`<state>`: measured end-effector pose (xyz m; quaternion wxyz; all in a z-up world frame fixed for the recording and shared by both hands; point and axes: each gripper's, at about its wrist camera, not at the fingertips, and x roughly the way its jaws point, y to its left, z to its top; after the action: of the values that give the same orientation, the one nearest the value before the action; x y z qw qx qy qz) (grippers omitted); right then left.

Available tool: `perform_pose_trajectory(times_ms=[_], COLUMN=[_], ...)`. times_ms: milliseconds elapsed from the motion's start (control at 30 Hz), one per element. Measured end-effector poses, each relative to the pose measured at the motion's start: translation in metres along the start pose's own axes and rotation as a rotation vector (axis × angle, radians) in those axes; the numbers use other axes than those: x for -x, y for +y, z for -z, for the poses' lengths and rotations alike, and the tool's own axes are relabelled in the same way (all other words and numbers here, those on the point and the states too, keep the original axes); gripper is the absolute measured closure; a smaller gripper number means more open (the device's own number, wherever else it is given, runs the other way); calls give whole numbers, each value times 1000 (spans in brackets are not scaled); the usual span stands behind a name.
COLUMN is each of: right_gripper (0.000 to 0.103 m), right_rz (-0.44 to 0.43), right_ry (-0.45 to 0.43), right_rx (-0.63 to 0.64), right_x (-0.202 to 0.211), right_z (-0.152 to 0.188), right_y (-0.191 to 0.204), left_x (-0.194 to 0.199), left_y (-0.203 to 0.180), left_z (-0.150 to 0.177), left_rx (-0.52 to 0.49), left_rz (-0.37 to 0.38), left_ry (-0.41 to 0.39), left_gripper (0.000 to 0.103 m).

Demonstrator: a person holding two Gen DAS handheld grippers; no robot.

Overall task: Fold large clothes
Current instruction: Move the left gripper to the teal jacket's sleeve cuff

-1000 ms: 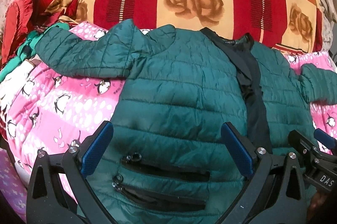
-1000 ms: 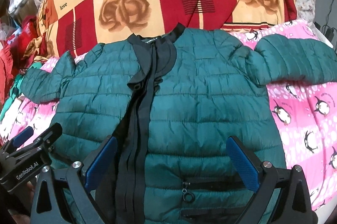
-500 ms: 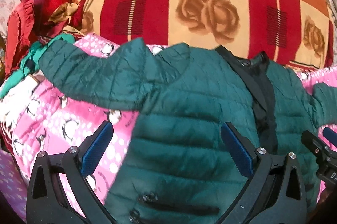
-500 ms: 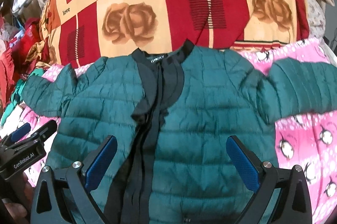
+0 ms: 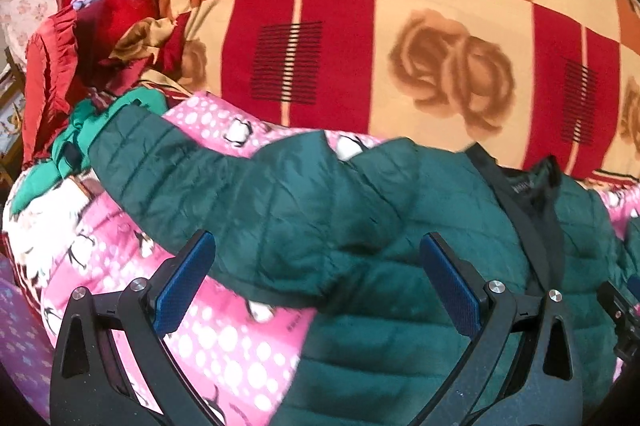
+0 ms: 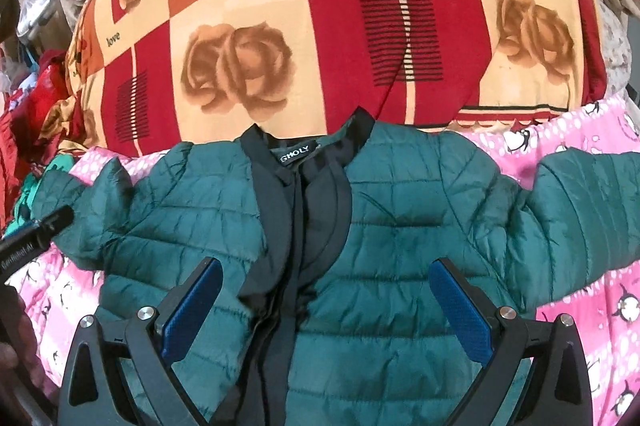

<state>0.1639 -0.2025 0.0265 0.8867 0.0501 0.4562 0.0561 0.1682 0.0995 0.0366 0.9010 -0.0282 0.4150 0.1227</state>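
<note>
A dark green quilted jacket [image 6: 400, 246] lies face up on a pink penguin-print blanket [image 5: 224, 338], collar away from me, black zipper placket [image 6: 296, 226] down the middle, sleeves spread to both sides. My left gripper [image 5: 316, 282] is open and empty, hovering over the jacket's left sleeve [image 5: 224, 193] near the shoulder. My right gripper [image 6: 328, 306] is open and empty above the chest, just right of the placket. The right sleeve [image 6: 580, 218] stretches to the right. The left gripper's body [image 6: 36, 230] shows at the left edge of the right wrist view.
A large red, orange and cream rose-print quilt [image 6: 320, 37] is bunched behind the collar. A pile of red and green clothes [image 5: 80, 65] sits at the far left. The pink blanket [image 6: 600, 326] extends to the right of the jacket.
Both grippers have moved forward over the jacket, from the pockets near the hem up toward the shoulders and collar. Both stay open. The jacket has not moved.
</note>
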Motion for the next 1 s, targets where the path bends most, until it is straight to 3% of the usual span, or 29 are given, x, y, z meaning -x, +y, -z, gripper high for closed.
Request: perform_pose_trajectory(times_ms=[333, 500, 800, 1000], right_gripper=[0, 0, 0, 0], right_rz=[3, -14, -25, -30], right_ry=[15, 31, 44, 45], right_rx=[9, 9, 19, 1], right_x=[-36, -48, -56, -53], right_z=[-9, -9, -5, -3], right_y=[-2, 0, 3, -3], left_x=[-40, -55, -77, -84], left_y=[22, 51, 169, 223], left_z=[-14, -18, -18, -13], left_rx=[5, 59, 354, 467], left_rz=[-62, -87, -141, -192], left_ry=[4, 5, 21, -21], left_gripper=[1, 1, 1, 1])
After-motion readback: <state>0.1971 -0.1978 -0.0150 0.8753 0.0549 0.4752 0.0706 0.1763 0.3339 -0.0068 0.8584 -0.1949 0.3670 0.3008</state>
